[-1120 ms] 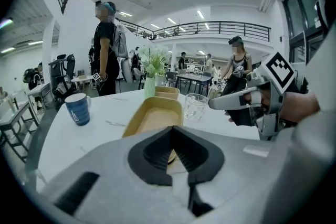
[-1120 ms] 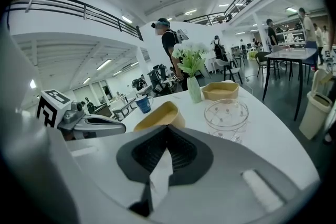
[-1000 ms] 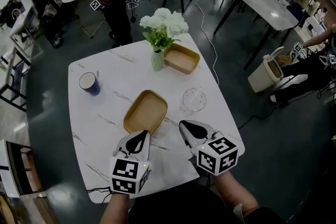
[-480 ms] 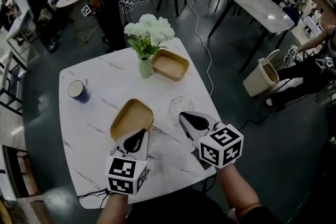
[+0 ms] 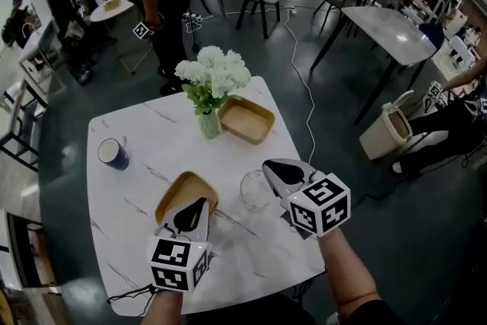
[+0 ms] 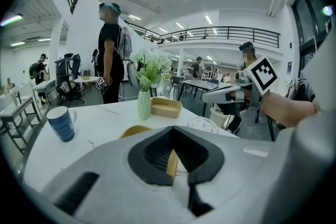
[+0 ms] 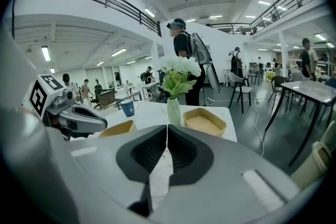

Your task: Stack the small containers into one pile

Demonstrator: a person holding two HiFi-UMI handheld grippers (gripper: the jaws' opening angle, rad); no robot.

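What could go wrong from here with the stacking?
The right tongs are shut beside the clear glass bowl; a careless move might knock it.
The far tan rectangular tray sits close beside the green vase of white flowers; lifting it might tip the vase.
The left tongs, shut at the near tan tray's edge, might shove it.

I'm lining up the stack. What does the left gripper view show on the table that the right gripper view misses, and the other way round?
Only the left gripper view shows the glass bowl and the right gripper. Only the right gripper view shows the left gripper; the bowl does not appear there. Both show the blue mug, the vase of flowers, the far wooden tray beside the vase, and part of the near wooden tray.
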